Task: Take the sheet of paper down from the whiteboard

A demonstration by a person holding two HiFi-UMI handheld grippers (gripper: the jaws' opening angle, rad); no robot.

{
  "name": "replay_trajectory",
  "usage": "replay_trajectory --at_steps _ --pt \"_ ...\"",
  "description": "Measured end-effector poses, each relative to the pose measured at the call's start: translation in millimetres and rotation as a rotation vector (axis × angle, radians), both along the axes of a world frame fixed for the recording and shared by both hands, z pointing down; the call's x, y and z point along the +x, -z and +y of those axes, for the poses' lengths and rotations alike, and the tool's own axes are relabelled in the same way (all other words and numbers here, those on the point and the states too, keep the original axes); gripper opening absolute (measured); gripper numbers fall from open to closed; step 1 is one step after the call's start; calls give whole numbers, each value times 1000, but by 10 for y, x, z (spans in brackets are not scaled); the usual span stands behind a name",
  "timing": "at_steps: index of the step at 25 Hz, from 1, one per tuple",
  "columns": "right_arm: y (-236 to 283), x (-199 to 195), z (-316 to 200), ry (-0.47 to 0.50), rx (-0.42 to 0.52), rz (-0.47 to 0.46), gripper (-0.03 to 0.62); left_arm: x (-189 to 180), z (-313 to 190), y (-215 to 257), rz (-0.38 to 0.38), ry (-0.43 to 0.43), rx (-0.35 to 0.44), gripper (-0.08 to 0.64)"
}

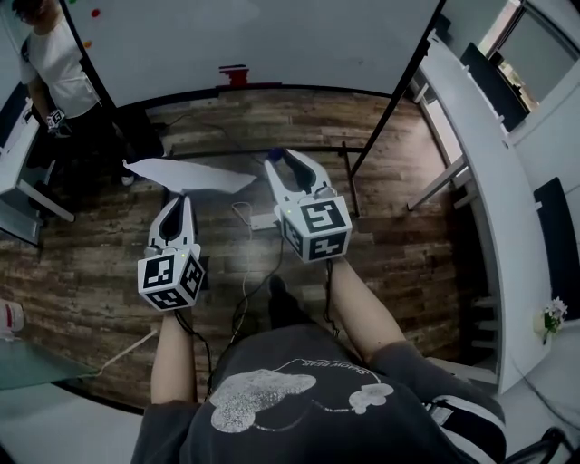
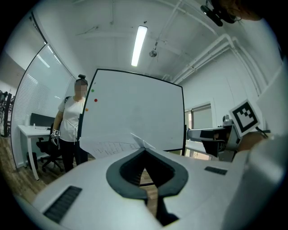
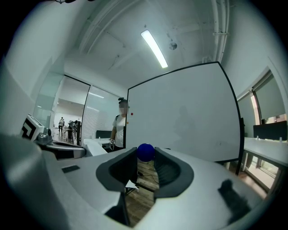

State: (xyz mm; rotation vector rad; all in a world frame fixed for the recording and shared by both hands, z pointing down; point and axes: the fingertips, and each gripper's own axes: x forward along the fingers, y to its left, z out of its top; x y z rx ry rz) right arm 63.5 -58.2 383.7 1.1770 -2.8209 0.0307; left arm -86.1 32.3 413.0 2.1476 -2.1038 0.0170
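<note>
The white sheet of paper (image 1: 190, 174) hangs free of the whiteboard (image 1: 272, 36), pinched at one edge by my left gripper (image 1: 185, 201), which is shut on it. In the left gripper view the paper (image 2: 110, 146) spreads left from the closed tips (image 2: 144, 151), with the whiteboard (image 2: 135, 112) behind it. My right gripper (image 1: 275, 163) is level beside it and grips a round blue magnet (image 1: 275, 155) between its fingertips. In the right gripper view the magnet (image 3: 145, 152) sits at the jaw tips (image 3: 145, 156).
A person in a white shirt (image 1: 56, 68) stands at the whiteboard's left edge. A red item (image 1: 236, 74) lies on the board's tray, and small coloured magnets (image 1: 95, 13) dot its upper left. Cables (image 1: 249, 272) trail over the wooden floor. White desks (image 1: 489, 163) line the right.
</note>
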Motion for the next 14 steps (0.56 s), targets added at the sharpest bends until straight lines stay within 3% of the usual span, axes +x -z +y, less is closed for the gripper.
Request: replay_trajectory --at_steps 14 --pt "-139 -13 431 -7 5 25 127 -101 360 -37 14 -6 0 12"
